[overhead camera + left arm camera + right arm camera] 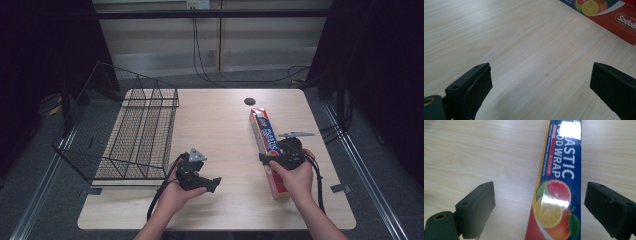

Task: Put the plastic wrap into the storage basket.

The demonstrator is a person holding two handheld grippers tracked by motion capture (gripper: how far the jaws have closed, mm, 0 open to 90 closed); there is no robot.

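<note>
A: Right claw [537,212] wide apart above the plastic wrap box [560,182], box flat on the counter [220,130], right side. Left claw [541,92] apart too, empty.

B: Could pinch off-centre; might swing or slip out, long and glossy.

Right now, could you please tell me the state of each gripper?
Left gripper: open, holding nothing, above bare table.
Right gripper: open, jaws either side of the plastic food wrap box, not pressing on it.
</note>
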